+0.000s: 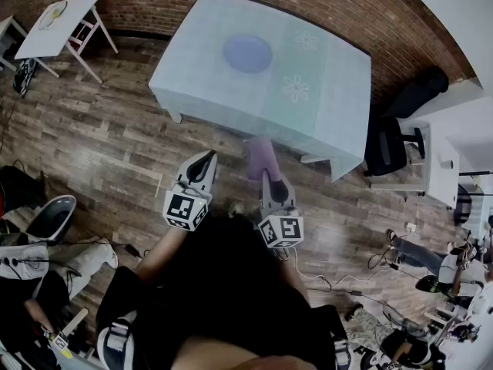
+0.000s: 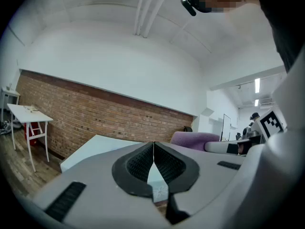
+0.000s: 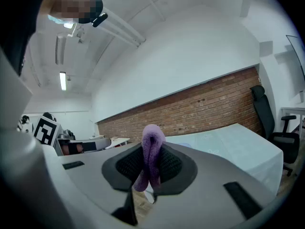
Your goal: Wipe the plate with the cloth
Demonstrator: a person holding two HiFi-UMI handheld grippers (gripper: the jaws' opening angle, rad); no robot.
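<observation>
A purple plate (image 1: 248,53) lies on the pale blue table (image 1: 323,106) far ahead of me. My right gripper (image 1: 266,177) is shut on a folded purple cloth (image 1: 259,157), which sticks out past its jaws; in the right gripper view the cloth (image 3: 151,156) is pinched between the black pads. My left gripper (image 1: 206,162) is held beside it over the floor, its jaws shut with nothing between them (image 2: 153,163). Both grippers are short of the table's near edge. The cloth (image 2: 190,138) also shows to the right in the left gripper view.
A white folding table (image 1: 58,23) stands at the far left by the brick wall. A black office chair (image 1: 389,145) and a white desk (image 1: 443,168) sit right of the blue table. Cables, bags and seated people crowd the floor at both sides.
</observation>
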